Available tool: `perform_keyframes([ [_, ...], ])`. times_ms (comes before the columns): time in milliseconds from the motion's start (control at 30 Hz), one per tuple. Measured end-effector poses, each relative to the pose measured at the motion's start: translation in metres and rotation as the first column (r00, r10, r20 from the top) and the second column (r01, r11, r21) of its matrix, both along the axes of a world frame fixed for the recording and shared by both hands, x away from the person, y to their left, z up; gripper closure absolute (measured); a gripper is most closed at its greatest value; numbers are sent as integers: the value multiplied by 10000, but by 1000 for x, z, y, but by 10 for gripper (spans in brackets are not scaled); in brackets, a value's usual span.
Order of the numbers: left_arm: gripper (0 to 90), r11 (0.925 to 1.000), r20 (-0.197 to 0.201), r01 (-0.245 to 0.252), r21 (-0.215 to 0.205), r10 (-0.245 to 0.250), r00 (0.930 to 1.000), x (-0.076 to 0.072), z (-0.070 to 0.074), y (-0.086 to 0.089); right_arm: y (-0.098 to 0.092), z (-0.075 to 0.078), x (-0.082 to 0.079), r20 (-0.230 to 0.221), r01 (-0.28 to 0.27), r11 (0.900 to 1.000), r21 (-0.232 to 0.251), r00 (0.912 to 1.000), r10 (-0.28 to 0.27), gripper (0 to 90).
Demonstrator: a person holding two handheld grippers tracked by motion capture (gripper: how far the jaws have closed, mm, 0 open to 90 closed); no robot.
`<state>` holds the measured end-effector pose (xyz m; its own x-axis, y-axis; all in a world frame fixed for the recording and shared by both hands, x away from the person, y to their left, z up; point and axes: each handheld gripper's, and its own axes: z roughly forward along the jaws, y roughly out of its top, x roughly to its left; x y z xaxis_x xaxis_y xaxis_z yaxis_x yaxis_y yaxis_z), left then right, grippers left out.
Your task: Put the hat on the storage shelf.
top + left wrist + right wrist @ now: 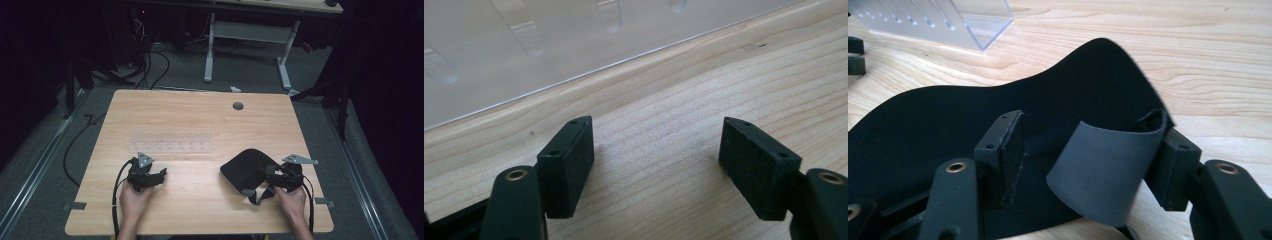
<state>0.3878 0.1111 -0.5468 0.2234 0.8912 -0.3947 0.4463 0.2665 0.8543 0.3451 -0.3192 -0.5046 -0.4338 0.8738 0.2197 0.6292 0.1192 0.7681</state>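
A black pad of thin, smooth, matte rubbery sheet, rounded at its edge, lies flat at about 4 o'clock on the pale wood-grain surface. Its grey strap curls up in a loop between the right gripper jaws, which stand open, not pressing it. The left gripper, at 7 o'clock, has its jaws wide apart over bare wood. A clear plastic rack with rows of small holes sits near the middle.
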Motion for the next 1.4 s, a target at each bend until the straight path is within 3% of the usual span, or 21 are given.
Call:
perform_keyframes([
  [400,303,10000,-5,-19,-2,19,10000,0,0,0,6,-12,9,-489,-301,9992,277,9983,314,408],
  [633,303,10000,-1,-27,-14,27,10000,0,0,-1,13,-19,12,-642,-391,9992,-70,9972,386,455],
  [767,300,10000,-2,-17,-12,17,10000,0,0,-1,12,-23,10,-727,-459,9989,4,9963,458,505],
  [900,299,10000,-3,-23,-15,23,10000,0,0,-1,8,-23,8,-783,-674,9972,332,9945,698,616],
  [1167,298,10000,1,-49,-11,49,10000,0,0,-1,5,-21,3,-606,-1183,9916,527,9907,1214,764],
  [1400,298,10000,3,-59,-30,59,10000,0,0,-1,3,-18,2,-555,-1610,9825,938,9845,1666,835],
])
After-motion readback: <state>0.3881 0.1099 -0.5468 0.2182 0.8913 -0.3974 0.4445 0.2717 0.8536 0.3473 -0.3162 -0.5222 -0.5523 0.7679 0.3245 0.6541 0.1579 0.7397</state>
